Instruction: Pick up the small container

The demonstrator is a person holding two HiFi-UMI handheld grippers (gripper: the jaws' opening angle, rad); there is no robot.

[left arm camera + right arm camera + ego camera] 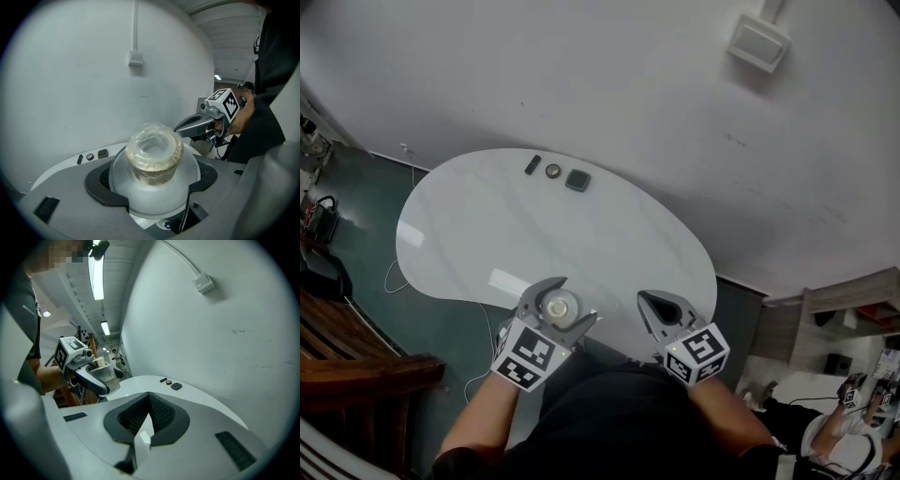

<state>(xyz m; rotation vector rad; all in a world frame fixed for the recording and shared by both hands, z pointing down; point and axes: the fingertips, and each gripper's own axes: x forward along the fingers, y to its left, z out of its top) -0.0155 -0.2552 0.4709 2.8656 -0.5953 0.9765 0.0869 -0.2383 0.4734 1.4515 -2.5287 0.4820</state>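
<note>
1. A person stands at the near edge of a white kidney-shaped table [534, 234], with a two-jaw gripper in each hand and a plain white wall behind.

2. The left gripper [565, 302] has its jaws clamped on the small container [560, 306], a squat, round, pale tub wrapped in clear film. The tub sits upright between the dark pads, its open top facing up.

3. The container is over the table's near edge, at the person's left. Whether its base touches the tabletop cannot be told from any view.

4. The right gripper [649, 302] is held just to the right of the left one, near it but apart. Its jaws are pressed together with nothing between them. Its own view shows the ribbed pads meeting in a narrow V.

5. At the table's far edge three small items lie in a row. From left to right they are a black bar [532, 165], a round ring-like piece [553, 171] and a dark square block [577, 180]. All are well apart from both grippers.

6. A white box [758, 42] is fixed high on the wall to the right, with a conduit running up from it.

7. Dark wooden furniture [356, 375] stands on the floor at the near left.
</note>
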